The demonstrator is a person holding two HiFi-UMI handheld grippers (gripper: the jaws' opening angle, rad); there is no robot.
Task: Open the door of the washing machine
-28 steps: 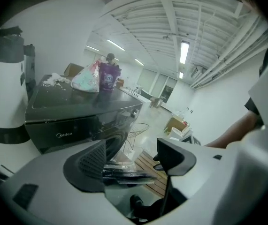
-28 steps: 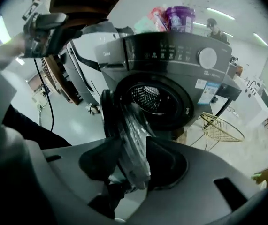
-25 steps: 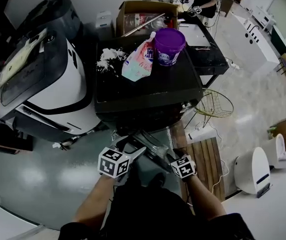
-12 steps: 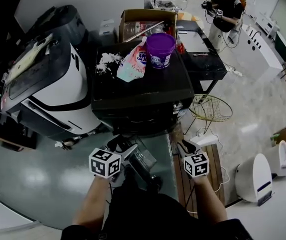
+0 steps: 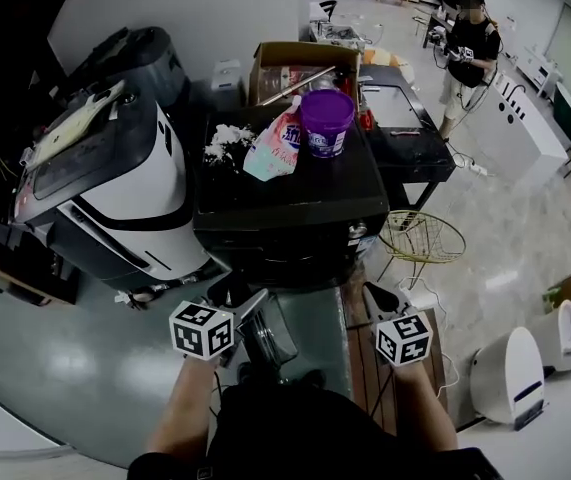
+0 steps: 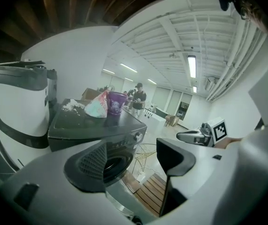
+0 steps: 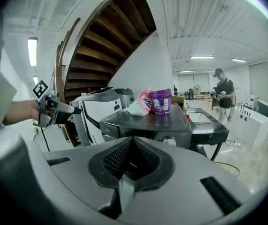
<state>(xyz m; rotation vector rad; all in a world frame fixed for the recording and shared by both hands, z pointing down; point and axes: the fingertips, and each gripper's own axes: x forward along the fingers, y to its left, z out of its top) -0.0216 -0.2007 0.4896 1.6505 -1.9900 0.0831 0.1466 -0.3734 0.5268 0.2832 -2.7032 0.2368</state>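
Seeing left gripper [image 6: 131,156] jaws spread, nothing between; right gripper [image 7: 131,146] pinched together, empty. Spotting dark grey front-loading washing machine [image 5: 285,183] ahead of both, round glass door [image 5: 270,336] standing open between them, just beside left.

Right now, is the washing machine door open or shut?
Open: the door stands swung out from the washing machine, baring its drum opening.

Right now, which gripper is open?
The left gripper: its jaws stand wide apart, gripping nothing. The right gripper has its jaws pressed together.
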